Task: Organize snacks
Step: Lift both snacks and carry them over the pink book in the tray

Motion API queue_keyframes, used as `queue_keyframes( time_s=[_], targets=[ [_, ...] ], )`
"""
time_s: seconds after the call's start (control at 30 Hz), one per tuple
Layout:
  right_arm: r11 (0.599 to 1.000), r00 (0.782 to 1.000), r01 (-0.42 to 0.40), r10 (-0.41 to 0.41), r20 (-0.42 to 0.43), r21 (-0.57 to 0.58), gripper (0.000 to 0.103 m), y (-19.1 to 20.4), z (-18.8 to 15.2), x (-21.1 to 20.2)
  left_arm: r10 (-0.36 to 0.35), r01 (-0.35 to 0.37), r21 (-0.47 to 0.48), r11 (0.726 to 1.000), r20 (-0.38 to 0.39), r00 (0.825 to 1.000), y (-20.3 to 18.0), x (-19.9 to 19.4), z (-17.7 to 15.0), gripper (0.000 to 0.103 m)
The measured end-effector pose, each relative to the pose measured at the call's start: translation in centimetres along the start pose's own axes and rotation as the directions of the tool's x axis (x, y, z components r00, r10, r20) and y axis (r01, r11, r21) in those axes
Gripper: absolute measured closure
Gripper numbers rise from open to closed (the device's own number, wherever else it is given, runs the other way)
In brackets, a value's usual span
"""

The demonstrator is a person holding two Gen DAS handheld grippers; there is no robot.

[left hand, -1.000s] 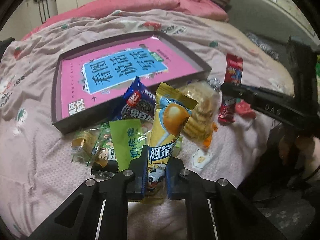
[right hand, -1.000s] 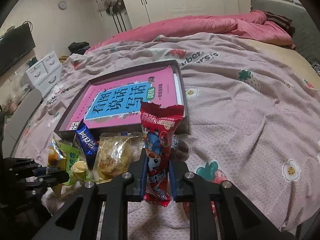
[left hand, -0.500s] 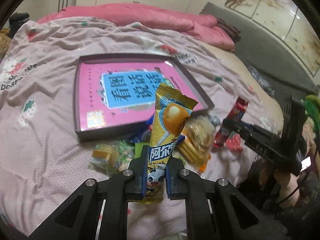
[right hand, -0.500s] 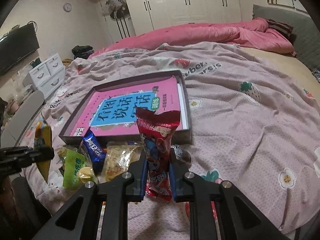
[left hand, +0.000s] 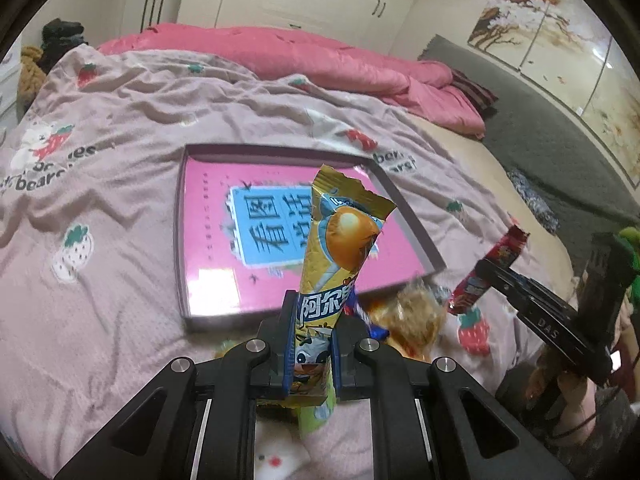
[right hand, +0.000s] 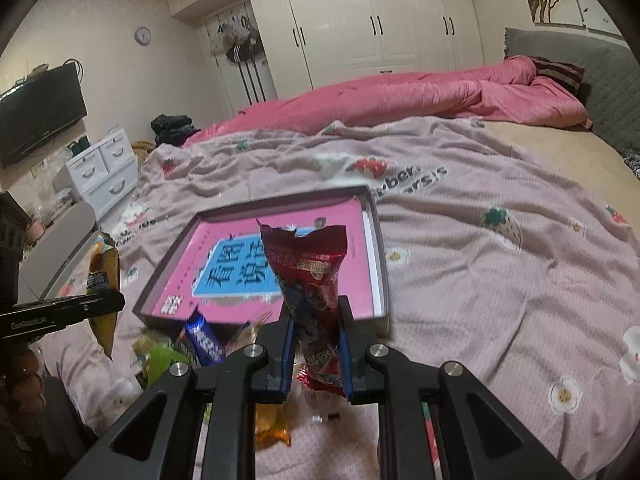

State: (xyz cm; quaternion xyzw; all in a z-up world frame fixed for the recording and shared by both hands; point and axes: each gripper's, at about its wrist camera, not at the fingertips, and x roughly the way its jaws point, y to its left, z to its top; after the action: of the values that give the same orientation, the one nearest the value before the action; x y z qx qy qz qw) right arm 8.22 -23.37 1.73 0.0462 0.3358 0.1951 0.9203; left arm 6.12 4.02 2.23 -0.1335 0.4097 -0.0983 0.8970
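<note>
My left gripper (left hand: 313, 322) is shut on a tall yellow snack packet (left hand: 340, 240), held upright above the bed. My right gripper (right hand: 316, 328) is shut on a red snack packet (right hand: 310, 276), also upright. A shallow grey box (left hand: 408, 216) with a pink book (left hand: 208, 248) inside lies on the bedspread beyond both packets. Loose snacks stay in a pile at the box's near edge: a blue packet (right hand: 204, 338), a green packet (right hand: 164, 362) and a clear bag of biscuits (left hand: 416, 312). In the left wrist view the right gripper (left hand: 486, 270) shows at the right with the red packet (left hand: 492, 268).
A pink quilt (right hand: 400, 96) lies bunched at the far side of the bed. A grey headboard (right hand: 608, 80) stands at the right, white wardrobes (right hand: 380, 20) at the back, white drawers (right hand: 104, 168) and a dark screen (right hand: 36, 112) at the left. A person's hand (left hand: 568, 388) holds the right gripper.
Both grippers have risen with their packets off the snack pile. The left one also swung so the box now sits straight ahead.
</note>
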Motion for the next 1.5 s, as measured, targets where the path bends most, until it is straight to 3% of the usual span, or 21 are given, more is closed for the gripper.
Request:
queue_keyframes(
  time_s=[0.4,0.9,1.5],
  targets=[
    [1.000,0.999,0.018,-0.018,0.051,0.010,0.084,-0.2,2.9,1.6,0.031,-0.030,-0.069,0.997,0.019,0.999,2.0,2.7,2.4,0.089],
    [0.999,0.997,0.042,-0.042,-0.059,-0.003,0.084,-0.7,2.1,6.3,0.072,-0.074,-0.096,0.993,-0.020,0.997,3.7,6.7,2.7,0.089],
    [0.998,0.992,0.064,-0.063,-0.106,0.013,0.084,-1.8,2.5,11.2,0.085,-0.090,-0.108,0.990,-0.045,0.995,4.4,9.4,3.1,0.089]
  ],
)
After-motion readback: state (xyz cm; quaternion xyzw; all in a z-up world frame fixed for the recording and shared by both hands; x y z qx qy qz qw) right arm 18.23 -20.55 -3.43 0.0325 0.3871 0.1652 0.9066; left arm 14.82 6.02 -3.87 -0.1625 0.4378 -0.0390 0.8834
